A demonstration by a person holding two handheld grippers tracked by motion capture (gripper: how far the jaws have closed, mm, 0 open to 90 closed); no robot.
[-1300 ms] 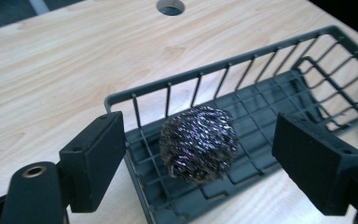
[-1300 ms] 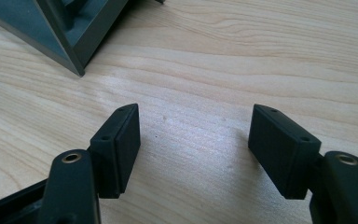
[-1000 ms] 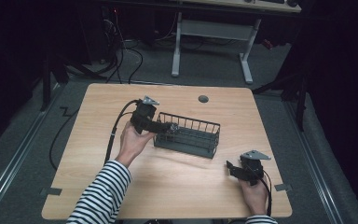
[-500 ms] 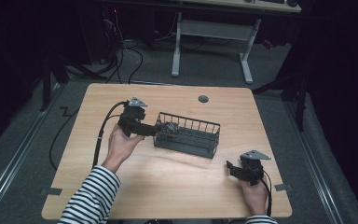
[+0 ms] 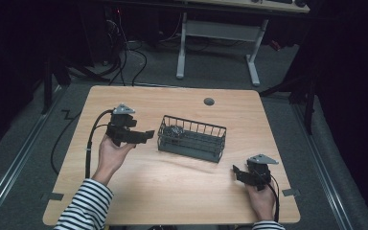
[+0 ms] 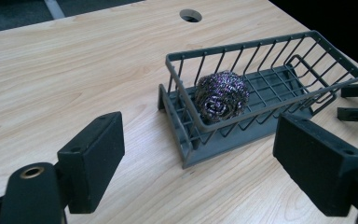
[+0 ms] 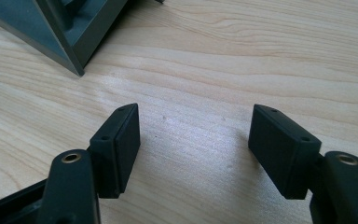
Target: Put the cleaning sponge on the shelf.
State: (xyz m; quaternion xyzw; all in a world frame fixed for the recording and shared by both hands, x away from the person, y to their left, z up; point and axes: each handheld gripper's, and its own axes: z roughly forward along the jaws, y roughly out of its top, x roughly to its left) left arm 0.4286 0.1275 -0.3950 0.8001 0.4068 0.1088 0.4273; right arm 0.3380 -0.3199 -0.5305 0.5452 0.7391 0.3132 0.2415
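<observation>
A dark grey wire basket (image 5: 192,140) stands mid-table with a steel wool scourer (image 5: 173,131) lying in its left end. My left gripper (image 5: 147,135) hovers just left of the basket, pointing at it, jaws open and empty. In the left gripper view the scourer (image 6: 222,94) rests against the basket's (image 6: 261,47) near end wall, beyond my left gripper (image 6: 200,158). My right gripper (image 5: 235,172) rests at the table's front right, open and empty. In the right gripper view, bare wood lies between the jaws of the right gripper (image 7: 193,140), and the basket's base corner (image 7: 70,28) sits top left.
The wooden table (image 5: 172,191) has a round cable hole (image 5: 209,101) near its far edge. A black cable (image 5: 90,143) trails from the left gripper over the left side. A white desk frame (image 5: 215,33) stands on the floor behind.
My left gripper has drawn back to the left, away from the basket's left end, with its jaws empty. The right gripper has stayed where it was.
</observation>
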